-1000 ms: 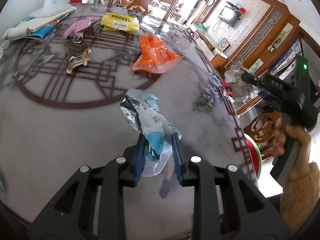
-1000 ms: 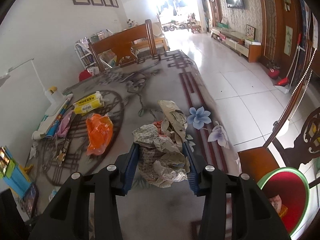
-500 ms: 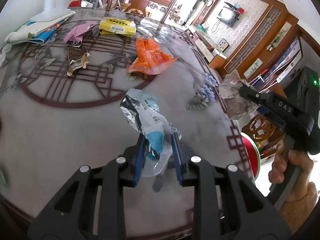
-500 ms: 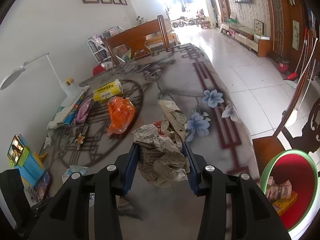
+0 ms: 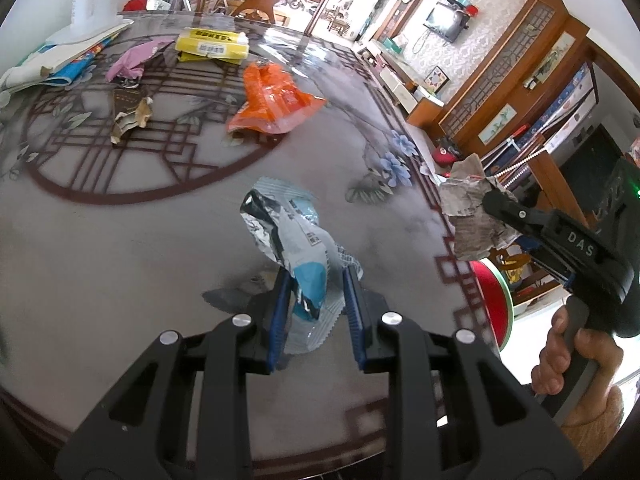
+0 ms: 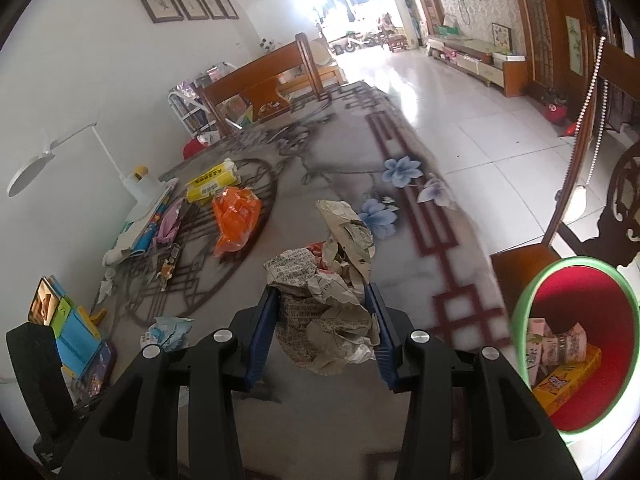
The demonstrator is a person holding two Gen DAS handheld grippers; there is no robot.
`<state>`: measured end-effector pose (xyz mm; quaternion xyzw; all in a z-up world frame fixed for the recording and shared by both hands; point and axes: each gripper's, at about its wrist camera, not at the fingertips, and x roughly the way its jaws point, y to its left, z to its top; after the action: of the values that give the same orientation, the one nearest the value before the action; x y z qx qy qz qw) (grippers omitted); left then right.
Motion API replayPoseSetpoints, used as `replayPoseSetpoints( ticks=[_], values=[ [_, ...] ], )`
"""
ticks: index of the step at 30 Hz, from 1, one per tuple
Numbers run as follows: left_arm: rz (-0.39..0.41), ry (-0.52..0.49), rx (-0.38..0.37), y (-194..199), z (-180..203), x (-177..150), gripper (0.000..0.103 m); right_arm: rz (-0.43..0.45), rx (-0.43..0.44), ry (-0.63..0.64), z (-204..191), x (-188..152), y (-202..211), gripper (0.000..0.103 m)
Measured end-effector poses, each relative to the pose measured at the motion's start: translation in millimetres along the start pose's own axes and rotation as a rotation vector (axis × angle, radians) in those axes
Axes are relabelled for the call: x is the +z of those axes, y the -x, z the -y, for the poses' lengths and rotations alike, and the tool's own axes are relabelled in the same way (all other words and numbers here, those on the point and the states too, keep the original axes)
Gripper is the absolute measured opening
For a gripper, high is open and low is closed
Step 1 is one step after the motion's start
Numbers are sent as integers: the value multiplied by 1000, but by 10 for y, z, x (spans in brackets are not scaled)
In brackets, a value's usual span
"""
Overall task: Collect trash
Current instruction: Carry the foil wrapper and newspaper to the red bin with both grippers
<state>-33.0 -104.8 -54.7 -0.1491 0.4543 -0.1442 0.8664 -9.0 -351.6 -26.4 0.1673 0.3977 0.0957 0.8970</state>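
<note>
Currently a crumpled silver-and-blue foil snack wrapper (image 5: 296, 248) is pinched between the pads of the left tongs (image 5: 316, 312), lifted clear of the grey patterned worktop (image 5: 120, 264). A wad of crumpled newspaper (image 6: 328, 304) is clamped in the right tongs (image 6: 324, 340), above the worktop edge. A red bin with green rim (image 6: 520, 312) is seen beside the worktop, boxes inside. An orange plastic bag (image 5: 272, 100) is left lying on the worktop.

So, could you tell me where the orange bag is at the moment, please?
In the left wrist view the orange bag lies on the table, upper centre, just right of the yellow pack.
</note>
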Motion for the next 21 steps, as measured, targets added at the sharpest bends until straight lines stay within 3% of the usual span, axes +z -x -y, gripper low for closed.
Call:
replayPoseSetpoints(
  ticks=[9, 21],
  values=[
    [-48, -47, -23, -177, 342, -89, 26, 25, -14, -64, 321, -35, 189, 43],
    [-69, -136, -95, -385, 991, -62, 26, 95, -120, -71, 584, 1, 420, 43]
  ],
)
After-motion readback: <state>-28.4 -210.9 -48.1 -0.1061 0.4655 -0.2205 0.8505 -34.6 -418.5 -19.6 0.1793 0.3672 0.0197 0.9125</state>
